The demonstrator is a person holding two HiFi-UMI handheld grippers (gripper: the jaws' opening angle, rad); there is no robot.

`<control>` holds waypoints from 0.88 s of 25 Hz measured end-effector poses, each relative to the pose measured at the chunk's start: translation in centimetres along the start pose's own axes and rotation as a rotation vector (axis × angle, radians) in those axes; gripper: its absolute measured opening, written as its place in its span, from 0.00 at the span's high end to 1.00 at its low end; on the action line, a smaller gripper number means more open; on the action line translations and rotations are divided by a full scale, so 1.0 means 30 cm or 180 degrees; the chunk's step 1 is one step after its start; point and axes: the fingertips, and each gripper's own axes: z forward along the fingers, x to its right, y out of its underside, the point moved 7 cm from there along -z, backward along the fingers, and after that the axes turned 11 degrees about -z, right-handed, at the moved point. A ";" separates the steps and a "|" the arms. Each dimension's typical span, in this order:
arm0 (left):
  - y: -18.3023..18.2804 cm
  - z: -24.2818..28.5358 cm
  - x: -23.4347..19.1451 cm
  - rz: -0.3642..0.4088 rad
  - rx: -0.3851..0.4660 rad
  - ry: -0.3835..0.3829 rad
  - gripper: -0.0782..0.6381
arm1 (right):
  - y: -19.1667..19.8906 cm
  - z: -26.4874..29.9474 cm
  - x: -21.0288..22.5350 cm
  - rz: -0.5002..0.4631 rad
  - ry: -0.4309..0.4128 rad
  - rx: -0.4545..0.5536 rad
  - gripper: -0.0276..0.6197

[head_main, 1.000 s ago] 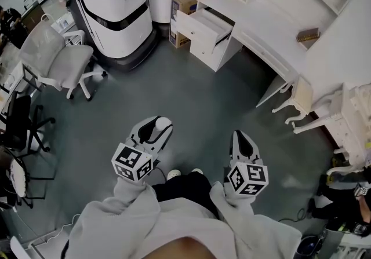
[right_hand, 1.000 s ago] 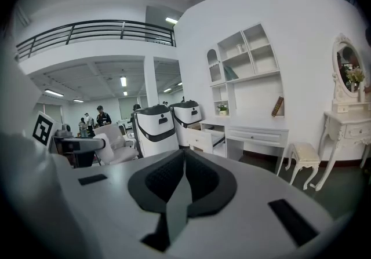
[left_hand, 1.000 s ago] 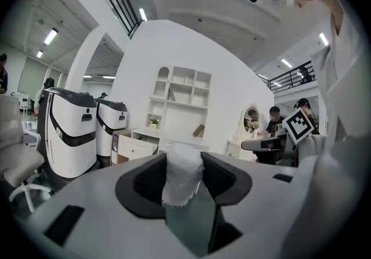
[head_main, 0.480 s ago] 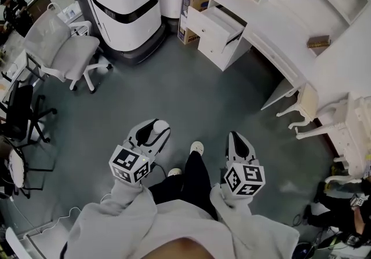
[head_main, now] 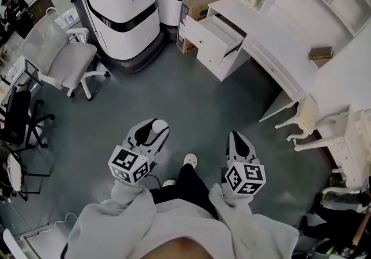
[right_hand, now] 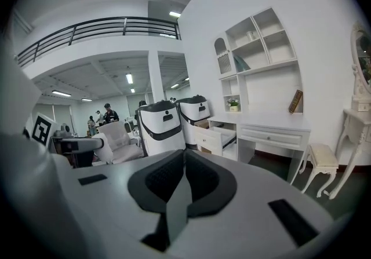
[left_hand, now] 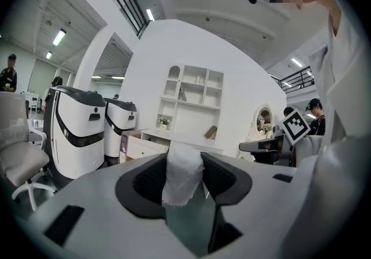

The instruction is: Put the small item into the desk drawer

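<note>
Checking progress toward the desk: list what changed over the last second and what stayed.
The person stepped forward, one shoe leading; the open desk drawer sits nearer in the head view. The left gripper still clamps the white item; the right gripper stays shut, empty.

1. Grey floor (head_main: 191, 90) throughout.
2. White swivel chair (head_main: 61, 55) at left, black chair (head_main: 20, 121) nearer.
3. Two white-and-black machines (head_main: 119, 11) stand side by side.
4. White wall shelves (right_hand: 255, 43) on a curved white wall.
5. Ceiling strip lights (left_hand: 59, 36); railed mezzanine (right_hand: 98, 23).
</note>
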 end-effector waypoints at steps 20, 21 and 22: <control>-0.143 0.423 -0.123 -0.0065 0.0052 -0.0061 0.62 | -0.136 0.375 0.265 -0.0059 -0.0132 -0.0026 0.90; -0.143 0.437 -0.124 -0.0068 0.0045 -0.0064 0.62 | -0.135 0.384 0.276 -0.0052 -0.0133 -0.0035 0.90; -0.144 0.451 -0.126 -0.0072 0.0041 -0.0067 0.62 | -0.134 0.393 0.286 -0.0048 -0.0137 -0.0045 0.90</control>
